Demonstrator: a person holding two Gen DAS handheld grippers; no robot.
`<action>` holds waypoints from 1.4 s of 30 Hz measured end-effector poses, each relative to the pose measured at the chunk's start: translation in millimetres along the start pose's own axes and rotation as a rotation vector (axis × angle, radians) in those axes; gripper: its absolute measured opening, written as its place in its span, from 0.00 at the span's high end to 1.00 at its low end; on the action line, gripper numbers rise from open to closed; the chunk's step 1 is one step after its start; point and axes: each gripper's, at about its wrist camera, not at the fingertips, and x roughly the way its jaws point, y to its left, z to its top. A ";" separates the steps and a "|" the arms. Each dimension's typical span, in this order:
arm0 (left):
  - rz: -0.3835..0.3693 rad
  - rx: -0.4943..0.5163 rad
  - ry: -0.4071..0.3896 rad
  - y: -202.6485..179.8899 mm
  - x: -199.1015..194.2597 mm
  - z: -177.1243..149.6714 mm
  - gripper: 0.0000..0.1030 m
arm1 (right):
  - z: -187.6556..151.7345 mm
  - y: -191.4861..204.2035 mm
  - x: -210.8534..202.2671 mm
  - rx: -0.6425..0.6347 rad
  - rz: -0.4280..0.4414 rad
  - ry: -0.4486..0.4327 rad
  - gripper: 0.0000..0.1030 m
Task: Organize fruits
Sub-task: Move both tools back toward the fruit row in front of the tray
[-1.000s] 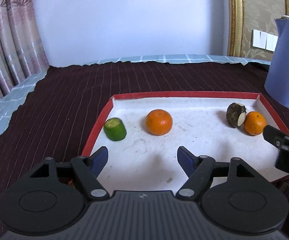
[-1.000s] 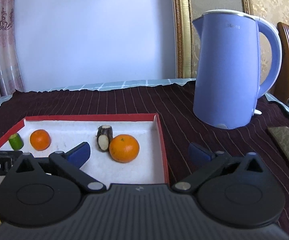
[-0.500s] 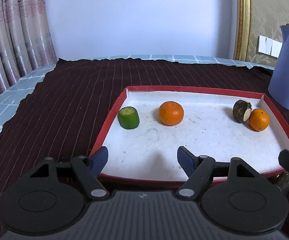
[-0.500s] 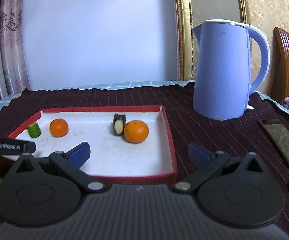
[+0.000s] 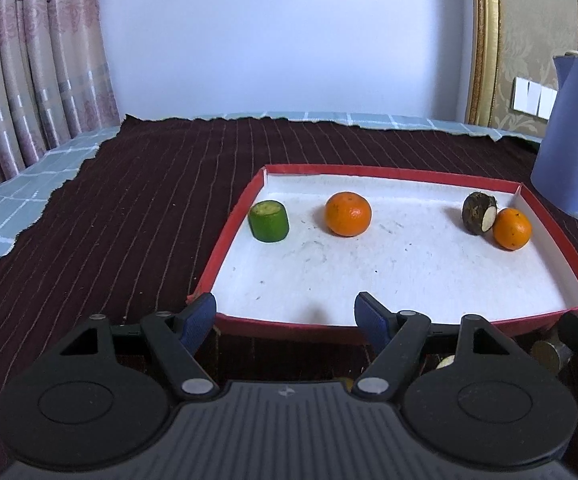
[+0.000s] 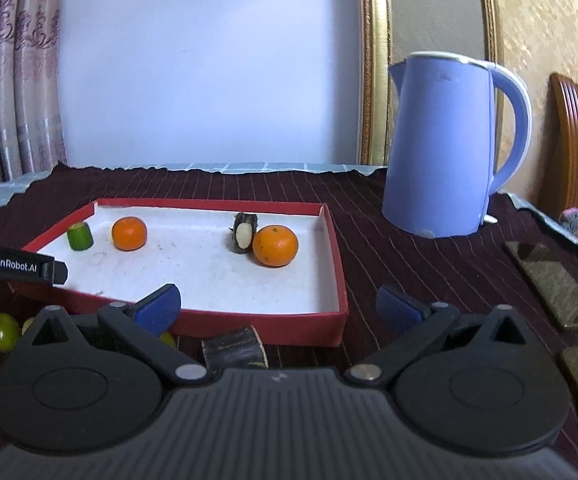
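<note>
Orange fruits (image 5: 348,214) (image 5: 512,228), a green chunk (image 5: 269,221) and a dark piece (image 5: 479,213) lie in the red tray (image 5: 225,240). Both hand-held grippers, left (image 5: 285,317) and right (image 6: 277,305), have drawn back, jaws apart and empty; the dark piece (image 6: 235,347) and green fruit (image 6: 3,331) on the tabletop (image 6: 369,216) likely come next.

The tray (image 5: 549,272) looks like cardboard, red outside with a matt white, scuffed paper floor. It sits on a dark maroon cloth (image 5: 129,220), woven and ribbed with thin pale stripes. The oranges (image 5: 348,214) have dimpled, faintly shiny peel. The kettle (image 6: 441,148) is smooth blue plastic with a soft sheen. Each claw (image 6: 277,306) is matt black plastic with blue, finely textured pads (image 6: 157,306) and bare metal rivets. The curtain (image 5: 29,60) is patterned fabric; the frame (image 6: 375,60) is glossy gilt.
</note>
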 end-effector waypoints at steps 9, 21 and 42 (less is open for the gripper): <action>0.004 0.001 -0.054 11.6 -21.5 -11.7 0.20 | -4.5 6.1 -8.3 -0.019 0.020 0.003 0.00; -0.065 0.046 -0.090 37.1 -40.4 -41.1 0.20 | -14.0 -6.8 -19.3 -0.004 0.025 0.000 0.00; -0.199 0.156 -0.039 44.6 -28.3 -55.5 0.21 | -22.4 -16.9 -14.4 0.044 0.040 0.037 0.00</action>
